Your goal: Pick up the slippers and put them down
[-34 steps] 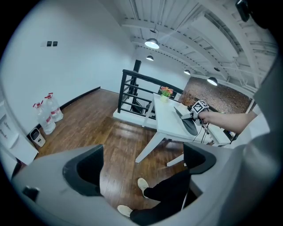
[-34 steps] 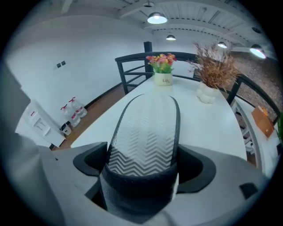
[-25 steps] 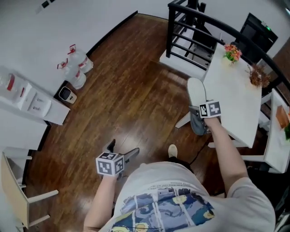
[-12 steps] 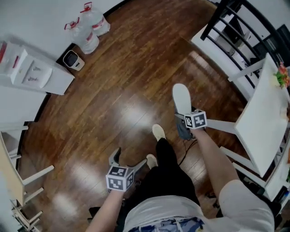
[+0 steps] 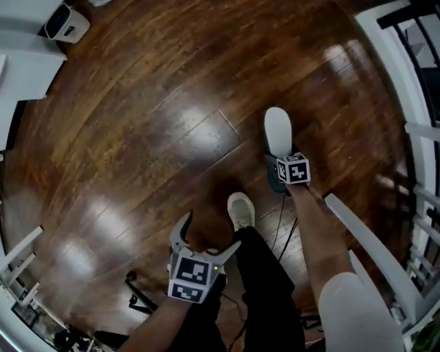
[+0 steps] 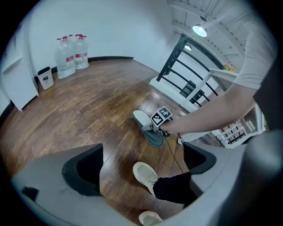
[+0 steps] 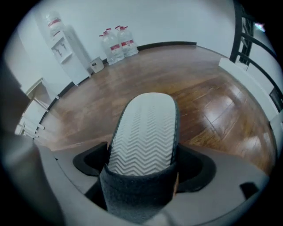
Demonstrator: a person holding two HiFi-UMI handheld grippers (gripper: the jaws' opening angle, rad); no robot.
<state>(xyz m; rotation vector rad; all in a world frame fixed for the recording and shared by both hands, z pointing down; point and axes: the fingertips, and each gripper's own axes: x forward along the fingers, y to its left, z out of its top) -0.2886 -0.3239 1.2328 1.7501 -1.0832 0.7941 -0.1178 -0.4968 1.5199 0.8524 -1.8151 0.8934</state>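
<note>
A slipper with a white zigzag sole and a dark grey strap hangs over the wooden floor, sole up, right of centre in the head view. My right gripper is shut on its strap end. In the right gripper view the slipper fills the space between the jaws of the right gripper and points away from the camera. My left gripper is lower left, open and holding nothing. The left gripper view shows the left gripper open, with the slipper ahead of it. No second slipper is in view.
The person's pale shoe stands on the floor between the grippers, with a thin cable beside it. A white table frame runs along the right. Water bottles, a small bin and a black railing line the walls.
The head view has tipped further down onto the floor. My right gripper has carried the slipper away from the white table and out over the floor. The left gripper stays open.
</note>
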